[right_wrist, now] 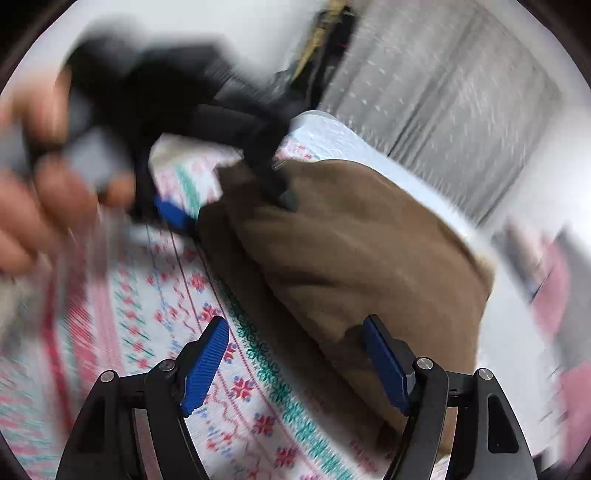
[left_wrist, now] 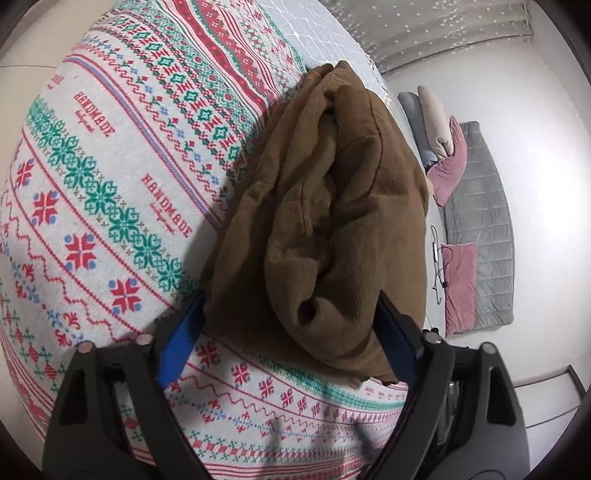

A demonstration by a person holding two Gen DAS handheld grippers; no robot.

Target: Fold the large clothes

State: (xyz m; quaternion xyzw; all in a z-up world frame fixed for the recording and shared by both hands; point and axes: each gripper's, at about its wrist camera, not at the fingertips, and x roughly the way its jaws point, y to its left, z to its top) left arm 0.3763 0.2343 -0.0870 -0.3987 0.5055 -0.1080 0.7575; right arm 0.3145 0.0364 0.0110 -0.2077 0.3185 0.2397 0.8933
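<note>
A brown garment (left_wrist: 325,206), folded into a thick bundle, lies on a patterned bedspread (left_wrist: 110,192). My left gripper (left_wrist: 291,314) is wide open with its blue pads on either side of the bundle's near end; whether they press on it I cannot tell. In the blurred right wrist view, my right gripper (right_wrist: 295,354) is open and empty just above the bedspread (right_wrist: 155,317), its right finger over the edge of the brown garment (right_wrist: 369,251). The left gripper (right_wrist: 221,192) and the hand holding it show at the garment's far end.
The bed's pale quilted cover (left_wrist: 317,33) ends at the right edge. Beyond it, on the floor, lie a grey mat (left_wrist: 480,229) with pink cushions (left_wrist: 458,284) and a cable. A curtain (left_wrist: 424,26) hangs at the back.
</note>
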